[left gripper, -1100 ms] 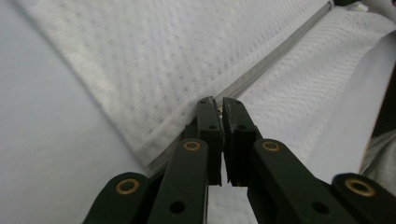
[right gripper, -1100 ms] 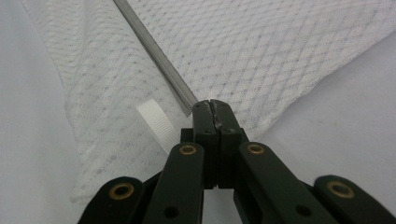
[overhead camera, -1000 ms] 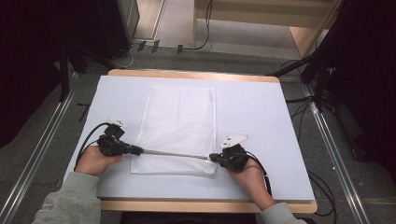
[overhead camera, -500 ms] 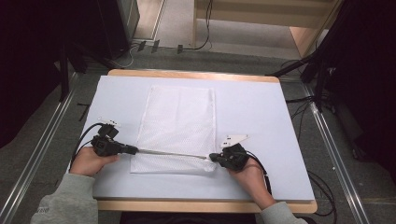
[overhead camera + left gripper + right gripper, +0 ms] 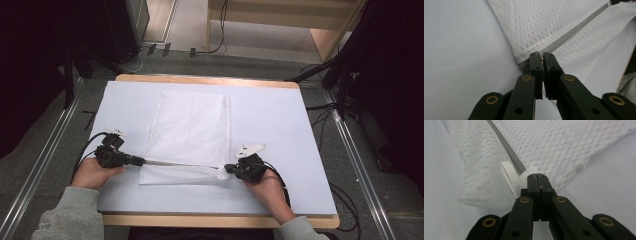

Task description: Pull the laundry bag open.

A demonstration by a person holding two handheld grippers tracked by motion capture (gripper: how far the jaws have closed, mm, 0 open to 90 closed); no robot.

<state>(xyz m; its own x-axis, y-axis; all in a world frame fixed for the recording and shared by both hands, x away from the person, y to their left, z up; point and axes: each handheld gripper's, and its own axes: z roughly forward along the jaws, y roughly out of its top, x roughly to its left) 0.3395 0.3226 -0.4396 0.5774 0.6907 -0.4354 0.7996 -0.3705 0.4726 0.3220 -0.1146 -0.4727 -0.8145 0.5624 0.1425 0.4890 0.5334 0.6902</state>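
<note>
A white mesh laundry bag (image 5: 192, 125) lies flat in the middle of the pale mat (image 5: 280, 130), its grey zipper (image 5: 182, 164) running along the near end. My left gripper (image 5: 142, 161) is shut on the zipper's left end, where a small brass piece shows between the jaws of the left gripper (image 5: 541, 56). My right gripper (image 5: 226, 169) is shut on the bag's near right corner. In the right gripper view the right gripper (image 5: 537, 177) pinches the fabric beside a white ribbon loop (image 5: 509, 176) and the zipper (image 5: 506, 147). The zipper line is stretched taut between both grippers.
The mat covers a wooden table whose edge (image 5: 200, 79) shows at the far side. Metal rails (image 5: 350, 150) run along the floor on both sides. Cables (image 5: 85, 150) trail from the grippers over the table's sides. Dark equipment stands at the back left.
My left gripper has shifted a little to the left, drawing the bag's near left corner out with it. The right gripper has stayed put.
</note>
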